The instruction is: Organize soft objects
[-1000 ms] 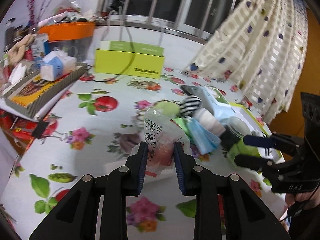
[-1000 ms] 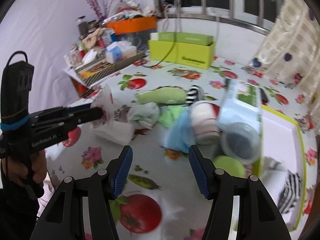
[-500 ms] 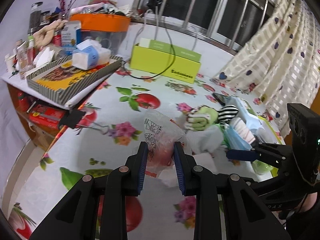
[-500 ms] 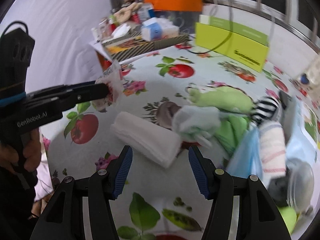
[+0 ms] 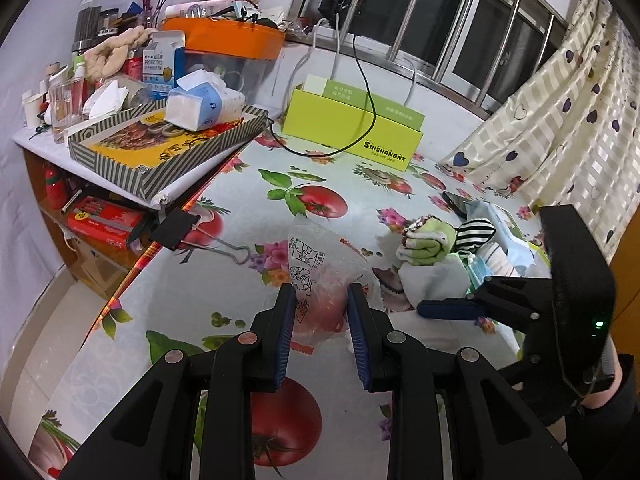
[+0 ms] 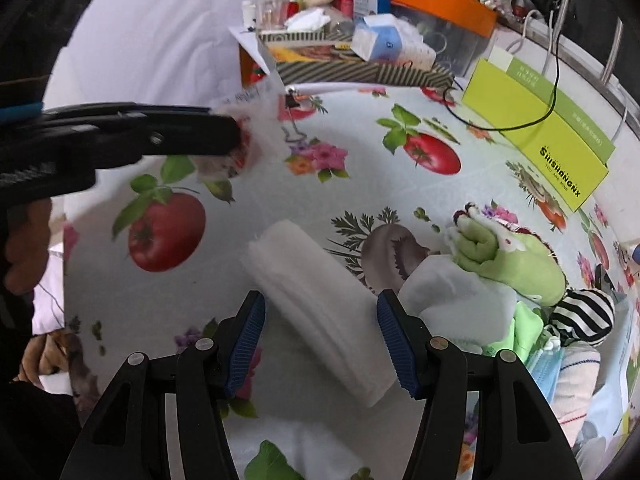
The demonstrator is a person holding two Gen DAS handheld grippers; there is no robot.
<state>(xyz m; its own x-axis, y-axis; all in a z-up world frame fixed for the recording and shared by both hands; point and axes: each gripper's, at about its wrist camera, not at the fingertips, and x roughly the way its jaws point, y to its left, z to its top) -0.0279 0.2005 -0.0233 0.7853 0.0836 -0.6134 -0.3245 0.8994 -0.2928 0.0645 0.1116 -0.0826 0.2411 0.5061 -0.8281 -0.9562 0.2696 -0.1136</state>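
Crinkly clear bag (image 5: 320, 276) with something pink inside, pinched in the left gripper (image 5: 320, 312) above the flowered tablecloth (image 5: 320, 184). Right gripper (image 6: 320, 336) gapes wide, empty, over a flat white pad stack (image 6: 316, 300) lying beside the sock pile (image 6: 508, 256).

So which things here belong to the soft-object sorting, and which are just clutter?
Job:
- clear plastic bag in left gripper
- white folded cloth under open right gripper
- green rolled cloth
- striped sock

Lying about:
- yellow-green box
- binder clip
- striped tray
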